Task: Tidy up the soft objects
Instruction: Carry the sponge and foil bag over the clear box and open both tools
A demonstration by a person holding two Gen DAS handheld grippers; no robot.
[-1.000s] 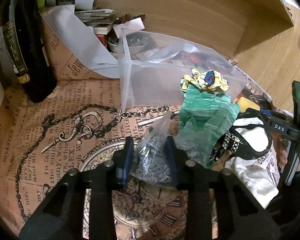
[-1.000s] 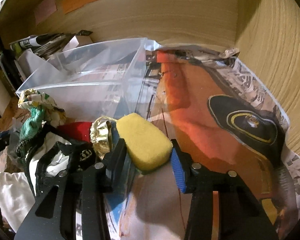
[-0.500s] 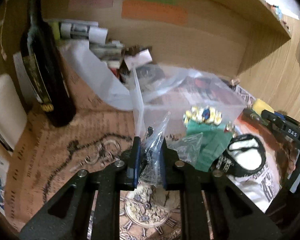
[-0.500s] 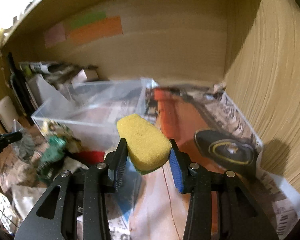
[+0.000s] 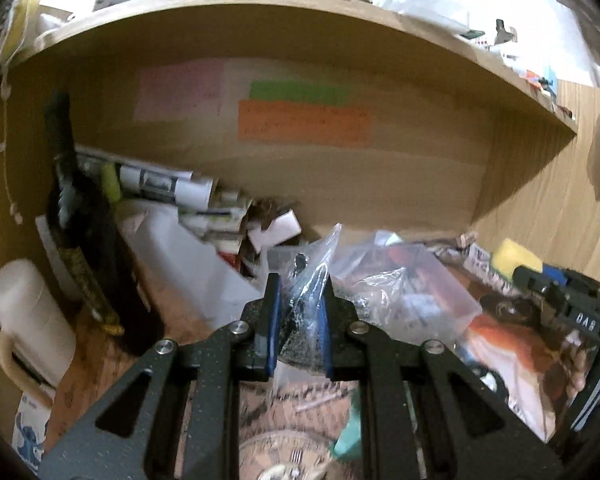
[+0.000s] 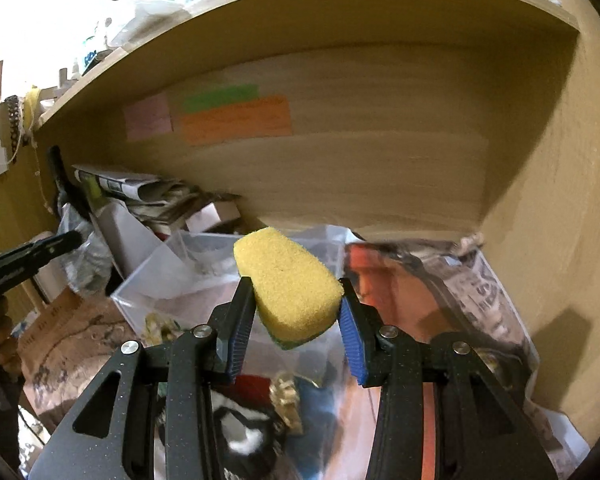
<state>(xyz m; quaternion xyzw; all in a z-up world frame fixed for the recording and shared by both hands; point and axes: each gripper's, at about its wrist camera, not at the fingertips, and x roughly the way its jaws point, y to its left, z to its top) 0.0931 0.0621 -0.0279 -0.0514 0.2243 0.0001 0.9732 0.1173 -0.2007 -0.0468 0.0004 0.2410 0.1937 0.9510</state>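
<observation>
Left wrist view: a clear plastic bag (image 5: 306, 312) is pinched between the jaws of the left gripper (image 5: 298, 324), held above the patterned paper (image 5: 300, 404). Beyond it, a clear plastic bin (image 5: 456, 292) is seen, with a dark bottle (image 5: 92, 256) standing to its left. In the right wrist view, a yellow sponge (image 6: 288, 286) is clamped by the right gripper (image 6: 296, 324), raised in front of the bin (image 6: 188, 280). Coloured notes (image 6: 236, 118) are stuck on the wooden back wall.

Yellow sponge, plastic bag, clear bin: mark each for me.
yellow sponge (image 6: 286, 280), right wrist view, middle of its top face.
plastic bag (image 5: 300, 312), left wrist view, crumpled part between the tongs.
clear bin (image 6: 172, 280), right wrist view, near wall.
</observation>
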